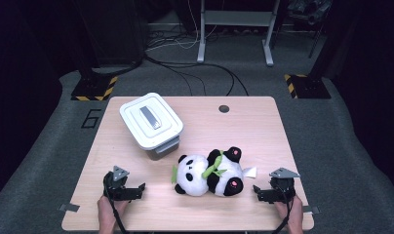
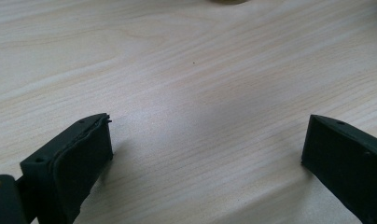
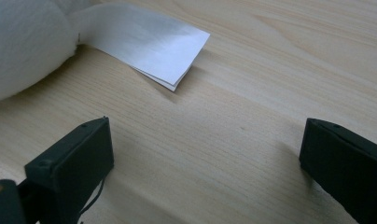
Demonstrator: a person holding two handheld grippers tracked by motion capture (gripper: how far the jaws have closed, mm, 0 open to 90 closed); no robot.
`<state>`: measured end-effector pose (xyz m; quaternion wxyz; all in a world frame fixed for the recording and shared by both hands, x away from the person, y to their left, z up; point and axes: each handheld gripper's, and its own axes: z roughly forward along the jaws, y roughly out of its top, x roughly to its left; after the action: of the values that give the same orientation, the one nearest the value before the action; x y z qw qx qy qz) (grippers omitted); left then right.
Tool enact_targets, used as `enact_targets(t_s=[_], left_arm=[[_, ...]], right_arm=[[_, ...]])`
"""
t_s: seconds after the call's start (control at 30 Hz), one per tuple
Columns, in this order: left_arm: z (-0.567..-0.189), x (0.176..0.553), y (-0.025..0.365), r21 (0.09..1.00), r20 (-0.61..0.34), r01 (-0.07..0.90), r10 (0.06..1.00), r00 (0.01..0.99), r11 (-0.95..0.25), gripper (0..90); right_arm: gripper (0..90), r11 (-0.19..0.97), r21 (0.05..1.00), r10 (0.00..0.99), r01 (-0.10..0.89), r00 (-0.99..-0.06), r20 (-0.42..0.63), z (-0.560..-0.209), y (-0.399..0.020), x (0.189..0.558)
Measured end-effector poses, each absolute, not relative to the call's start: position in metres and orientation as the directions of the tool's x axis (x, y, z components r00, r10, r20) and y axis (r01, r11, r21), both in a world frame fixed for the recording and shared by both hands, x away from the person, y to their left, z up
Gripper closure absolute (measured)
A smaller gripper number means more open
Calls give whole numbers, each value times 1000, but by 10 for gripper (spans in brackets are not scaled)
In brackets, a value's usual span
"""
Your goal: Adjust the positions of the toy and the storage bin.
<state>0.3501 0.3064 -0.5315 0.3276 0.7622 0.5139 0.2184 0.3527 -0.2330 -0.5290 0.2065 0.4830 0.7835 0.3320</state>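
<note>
Half of panda toy (image 3: pixel 23 42) cut off beside white tag (image 3: pixel 144 42).

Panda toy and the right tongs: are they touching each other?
Apart. The right gripper view shows bare table between the open right tongs and the panda toy; even its white tag lies short of them.

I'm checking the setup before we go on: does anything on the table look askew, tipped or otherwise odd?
Only small things. The panda plush lies toppled on its side near the table's middle, its white tag splayed flat on the wood. The lidded white bin sits turned at an angle to the table edges. Nothing looks spilled or damaged.
</note>
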Motion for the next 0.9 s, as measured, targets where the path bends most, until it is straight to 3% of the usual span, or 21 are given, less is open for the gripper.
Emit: enact_targets(t_s=[0.9], left_arm=[[-531, 352, 307, 720, -3, 638, 918, 397, -274, 15]], right_arm=[[21, 317, 720, 891, 618, -453, -3, -529, -233, 353]])
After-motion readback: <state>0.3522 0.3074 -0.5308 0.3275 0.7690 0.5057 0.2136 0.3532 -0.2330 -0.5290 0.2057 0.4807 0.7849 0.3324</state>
